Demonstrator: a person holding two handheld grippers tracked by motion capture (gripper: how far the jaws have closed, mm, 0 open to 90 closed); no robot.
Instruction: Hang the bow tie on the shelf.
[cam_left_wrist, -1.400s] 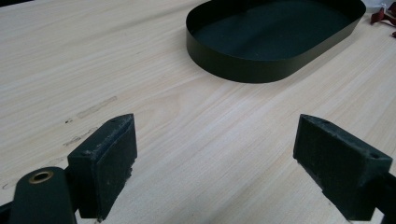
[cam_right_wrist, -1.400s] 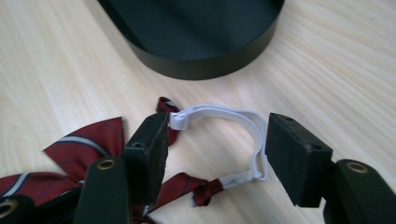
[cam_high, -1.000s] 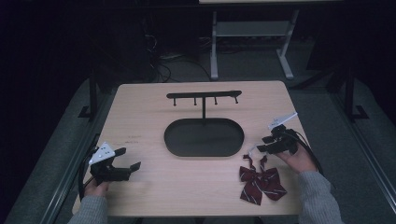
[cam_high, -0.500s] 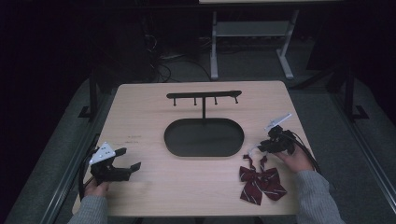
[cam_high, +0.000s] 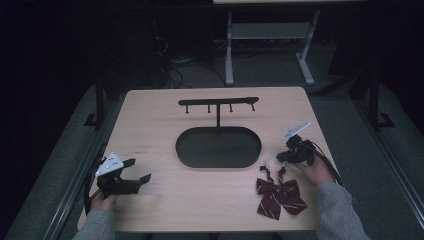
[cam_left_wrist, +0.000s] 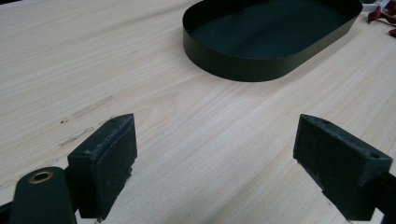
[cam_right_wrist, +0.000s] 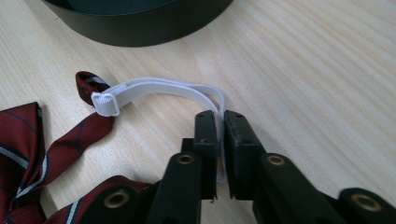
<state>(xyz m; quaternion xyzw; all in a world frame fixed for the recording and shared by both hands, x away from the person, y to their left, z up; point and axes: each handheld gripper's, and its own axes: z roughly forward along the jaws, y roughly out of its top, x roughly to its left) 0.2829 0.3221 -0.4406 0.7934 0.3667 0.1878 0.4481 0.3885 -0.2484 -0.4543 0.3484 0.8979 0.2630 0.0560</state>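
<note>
A dark red striped bow tie (cam_high: 278, 194) lies on the table near its front right. Its white elastic strap (cam_right_wrist: 159, 88) runs from the bow to my right gripper (cam_right_wrist: 220, 116), whose jaws are shut on the strap's loop. In the high view that right gripper (cam_high: 280, 156) sits just right of the black oval tray (cam_high: 218, 147). My left gripper (cam_high: 140, 170) rests near the table's front left, jaws wide open with bare wood between the fingers (cam_left_wrist: 105, 161). The same tray's near wall (cam_left_wrist: 233, 70) stands ahead of it.
A black stand with a crossbar carrying several pegs (cam_high: 218, 103) rises from the tray's far side. Bare wooden table (cam_high: 150, 125) lies left of the tray. Beyond the table a white frame (cam_high: 265, 35) stands on the dark floor.
My right gripper has shifted slightly towards the tray and closed on the white strap. The left gripper has stayed in place.
</note>
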